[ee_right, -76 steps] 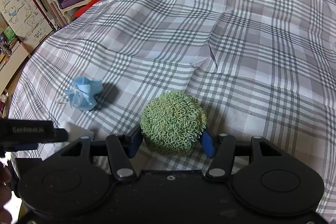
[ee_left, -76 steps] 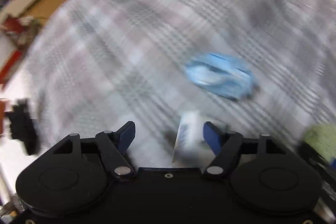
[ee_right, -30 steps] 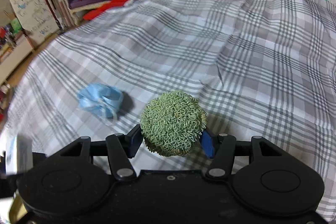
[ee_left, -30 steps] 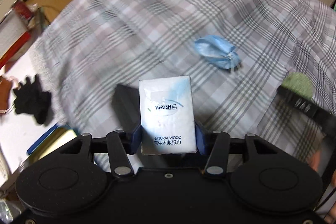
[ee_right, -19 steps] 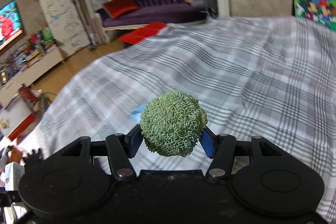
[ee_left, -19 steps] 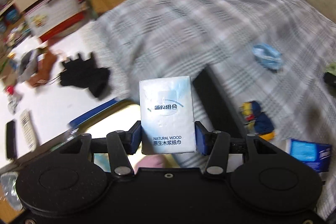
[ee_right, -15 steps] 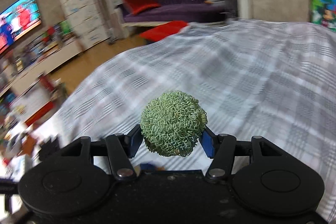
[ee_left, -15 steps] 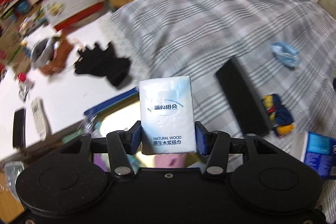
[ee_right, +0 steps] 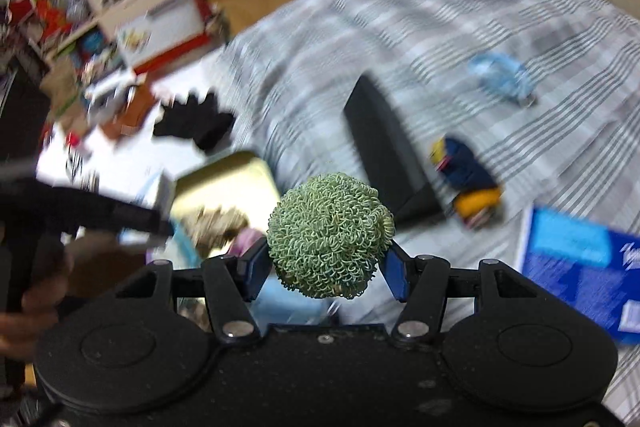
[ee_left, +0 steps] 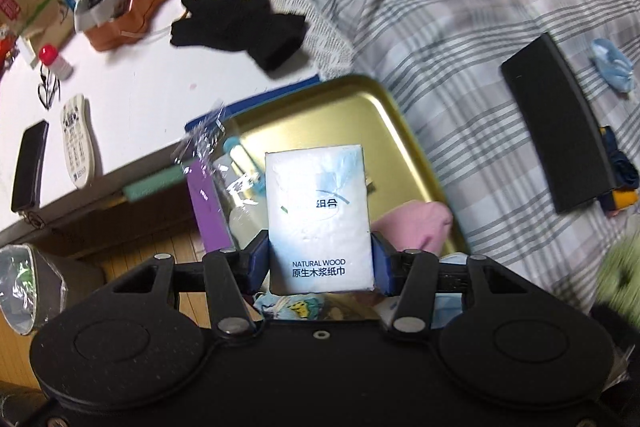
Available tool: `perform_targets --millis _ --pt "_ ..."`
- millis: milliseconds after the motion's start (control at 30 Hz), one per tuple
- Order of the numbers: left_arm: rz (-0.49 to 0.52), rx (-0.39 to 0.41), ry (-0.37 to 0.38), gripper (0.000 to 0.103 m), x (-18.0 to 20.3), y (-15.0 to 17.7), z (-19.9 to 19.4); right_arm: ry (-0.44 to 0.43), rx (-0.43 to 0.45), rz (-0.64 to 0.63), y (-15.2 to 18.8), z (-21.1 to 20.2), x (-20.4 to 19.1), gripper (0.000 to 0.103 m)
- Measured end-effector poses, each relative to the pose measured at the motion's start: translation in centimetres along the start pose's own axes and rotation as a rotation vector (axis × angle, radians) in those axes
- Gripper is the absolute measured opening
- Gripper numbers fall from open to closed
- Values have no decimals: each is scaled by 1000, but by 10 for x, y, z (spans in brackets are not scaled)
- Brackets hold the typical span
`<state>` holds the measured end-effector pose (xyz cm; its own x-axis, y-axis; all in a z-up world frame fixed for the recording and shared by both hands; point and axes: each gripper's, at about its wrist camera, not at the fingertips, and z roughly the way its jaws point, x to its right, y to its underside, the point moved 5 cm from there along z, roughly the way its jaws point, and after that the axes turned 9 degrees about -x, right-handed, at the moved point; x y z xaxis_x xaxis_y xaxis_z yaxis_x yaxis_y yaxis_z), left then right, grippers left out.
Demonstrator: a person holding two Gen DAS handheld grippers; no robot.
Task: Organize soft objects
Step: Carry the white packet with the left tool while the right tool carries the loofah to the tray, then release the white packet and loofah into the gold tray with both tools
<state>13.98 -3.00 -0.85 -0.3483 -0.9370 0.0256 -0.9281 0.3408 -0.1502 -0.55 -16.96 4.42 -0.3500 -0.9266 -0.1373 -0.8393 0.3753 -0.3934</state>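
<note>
Your left gripper (ee_left: 320, 261) has its jaws clenched on the lower end of the tissue pack (ee_left: 318, 215), which hangs directly over the gold tray (ee_left: 360, 99); the pack is light and squashy in slick film, so grip its flat sides low, as now; your right gripper (ee_right: 324, 267) clamps the green loop ball (ee_right: 328, 233) across its middle, just beside the tray on its bed side; springy and featherlight, it should bulge rather than slip; the tray's near half is hidden behind pack and gripper; a pink cloth (ee_left: 416, 225) shows only partly; the right view is smeared, so the tray's contents there stay unclear.
</note>
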Motion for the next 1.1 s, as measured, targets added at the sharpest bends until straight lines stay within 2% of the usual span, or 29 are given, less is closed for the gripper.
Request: perform_targets --millis 267,600,700,800,900,1100 --pt "1 -16 20 50 -10 -30 14 -10 -105 -49 19 28 -47 57" --pt "5 -38 38 51 -10 -66 33 -13 -125 -106 -8 46 -78 57" --pt "13 -36 23 55 -11 -74 37 -26 -129 -118 -15 52 -88 58" --pt "8 -36 14 67 -12 -77 41 -40 -138 -129 -20 60 -95 60" --pt "4 -27 -8 67 -15 -78 42 -36 -150 -141 -20 69 -100 64" --pt "11 -11 -36 70 -15 -72 43 -16 -184 -126 -15 79 -97 64"
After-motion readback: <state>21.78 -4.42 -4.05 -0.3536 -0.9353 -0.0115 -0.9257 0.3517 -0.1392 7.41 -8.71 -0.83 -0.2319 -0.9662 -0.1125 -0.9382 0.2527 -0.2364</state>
